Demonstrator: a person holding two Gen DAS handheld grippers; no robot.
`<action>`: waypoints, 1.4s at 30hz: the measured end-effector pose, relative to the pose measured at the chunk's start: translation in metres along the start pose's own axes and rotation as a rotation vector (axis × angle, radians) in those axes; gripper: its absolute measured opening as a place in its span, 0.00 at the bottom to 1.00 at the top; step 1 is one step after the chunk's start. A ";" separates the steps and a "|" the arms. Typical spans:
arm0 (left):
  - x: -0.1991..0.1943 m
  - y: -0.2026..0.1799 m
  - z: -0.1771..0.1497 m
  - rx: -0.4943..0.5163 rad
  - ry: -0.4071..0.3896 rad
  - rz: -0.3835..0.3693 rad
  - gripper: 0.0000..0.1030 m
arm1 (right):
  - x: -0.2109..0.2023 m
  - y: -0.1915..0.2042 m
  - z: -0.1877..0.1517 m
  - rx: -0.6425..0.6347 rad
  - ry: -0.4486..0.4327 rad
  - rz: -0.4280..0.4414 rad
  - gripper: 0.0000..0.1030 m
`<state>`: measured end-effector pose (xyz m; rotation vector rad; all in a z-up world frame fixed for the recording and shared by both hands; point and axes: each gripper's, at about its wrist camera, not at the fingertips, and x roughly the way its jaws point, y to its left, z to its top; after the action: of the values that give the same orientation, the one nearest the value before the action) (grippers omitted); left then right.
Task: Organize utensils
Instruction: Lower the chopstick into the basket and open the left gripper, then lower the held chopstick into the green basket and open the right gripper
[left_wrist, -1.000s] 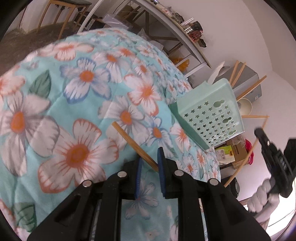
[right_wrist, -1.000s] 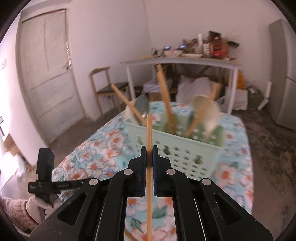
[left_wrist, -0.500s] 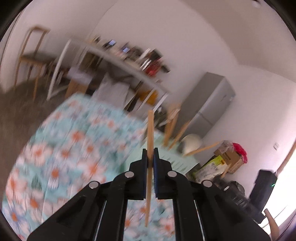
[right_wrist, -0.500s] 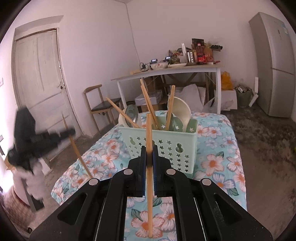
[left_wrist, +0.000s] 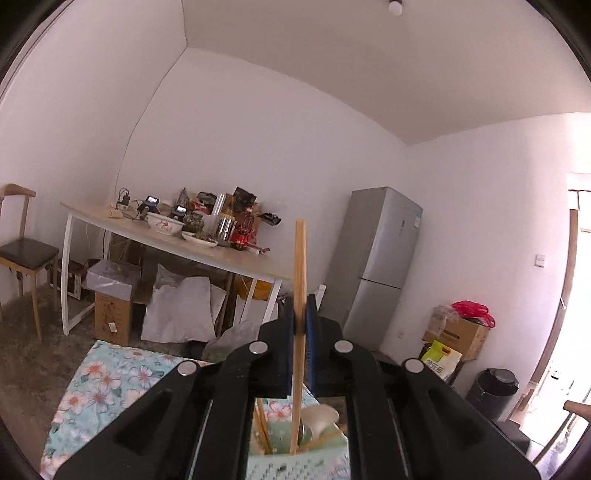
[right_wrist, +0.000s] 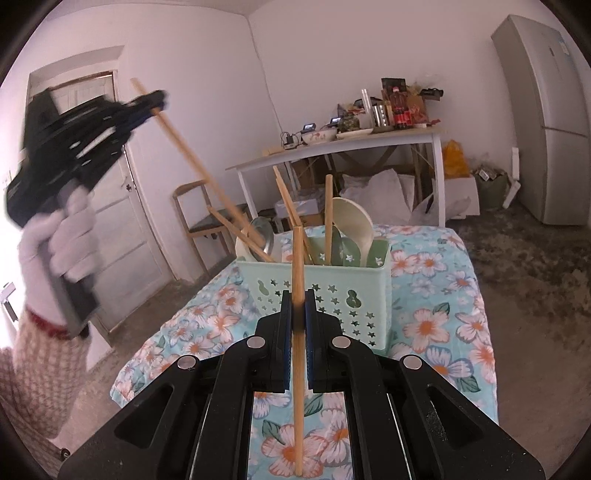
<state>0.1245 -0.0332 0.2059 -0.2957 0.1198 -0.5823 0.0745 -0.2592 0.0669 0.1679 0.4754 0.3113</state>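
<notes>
A mint green utensil basket (right_wrist: 317, 295) with star holes stands on the floral table (right_wrist: 436, 332). It holds several wooden chopsticks and pale spoons (right_wrist: 351, 225). My left gripper (left_wrist: 300, 325) is shut on a wooden chopstick (left_wrist: 300, 266), held upright over the basket (left_wrist: 295, 469). In the right wrist view that left gripper (right_wrist: 155, 101) is high at the left, its chopstick (right_wrist: 199, 166) slanting down into the basket. My right gripper (right_wrist: 297, 314) is shut on another wooden chopstick (right_wrist: 297, 354), upright, just in front of the basket.
A white side table (right_wrist: 343, 147) with clutter stands behind, with boxes and bags under it. A wooden chair (right_wrist: 207, 218) is at the back left, a grey fridge (right_wrist: 546, 122) at the right, a door (right_wrist: 110, 206) on the left.
My left gripper picked the chopstick off the table, lifted it and swung it up over the basket. My right gripper backed slightly away from the basket with its chopstick.
</notes>
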 end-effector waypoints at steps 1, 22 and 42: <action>0.009 -0.001 -0.001 0.008 0.003 0.014 0.05 | 0.000 -0.001 0.000 0.003 -0.001 0.004 0.04; 0.043 0.014 -0.056 -0.031 0.129 0.071 0.62 | -0.003 -0.011 0.001 0.038 -0.002 -0.001 0.05; -0.068 0.071 -0.155 -0.100 0.325 0.205 0.87 | -0.040 0.058 0.112 -0.210 -0.228 -0.061 0.04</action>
<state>0.0748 0.0236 0.0387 -0.2803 0.4882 -0.4175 0.0795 -0.2279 0.1953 -0.0162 0.2200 0.2763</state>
